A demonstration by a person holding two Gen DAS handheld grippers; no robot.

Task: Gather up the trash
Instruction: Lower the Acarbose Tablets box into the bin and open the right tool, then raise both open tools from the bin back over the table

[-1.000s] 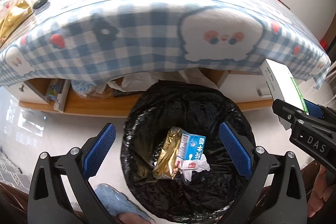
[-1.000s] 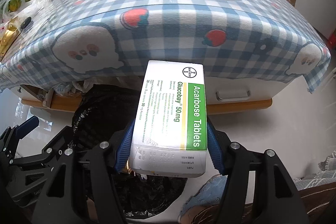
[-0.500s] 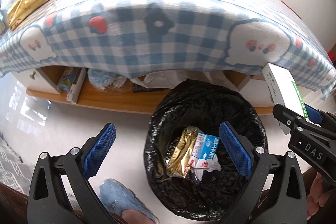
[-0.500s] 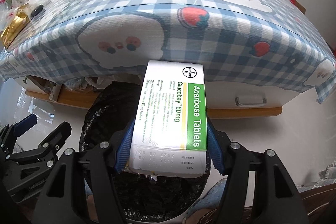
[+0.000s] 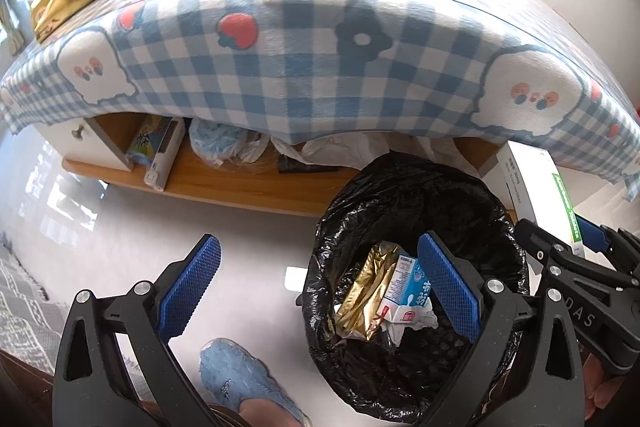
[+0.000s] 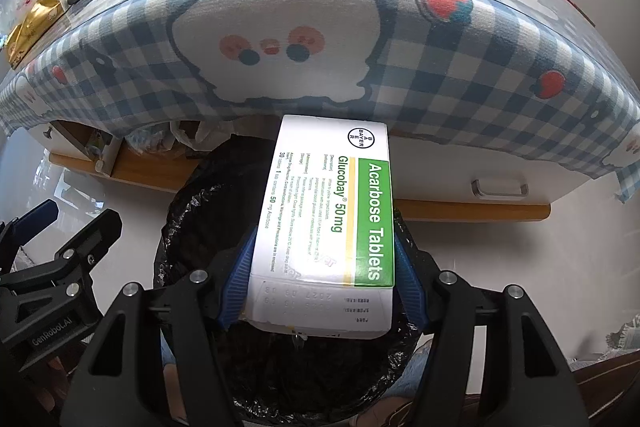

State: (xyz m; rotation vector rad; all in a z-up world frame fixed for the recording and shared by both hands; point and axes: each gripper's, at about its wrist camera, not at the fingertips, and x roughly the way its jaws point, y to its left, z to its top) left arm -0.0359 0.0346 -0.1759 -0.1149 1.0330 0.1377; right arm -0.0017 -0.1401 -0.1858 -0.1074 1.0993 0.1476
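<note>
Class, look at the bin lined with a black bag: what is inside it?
Inside the bin lie a crumpled gold wrapper, a small blue-and-white carton and crumpled white paper. Anything beneath these is covered and cannot be seen.

My bin (image 5: 412, 211) stands on the floor before the worktop (image 5: 304, 39); a carton (image 5: 406, 287) and wrapper (image 5: 366, 287) lie in it. My right gripper (image 6: 324, 263) holds the box (image 6: 328, 211) above it.

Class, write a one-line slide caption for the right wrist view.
Right gripper holds a white-and-green tablet box over the black-lined trash bin, beside a checked-cloth table.
</note>
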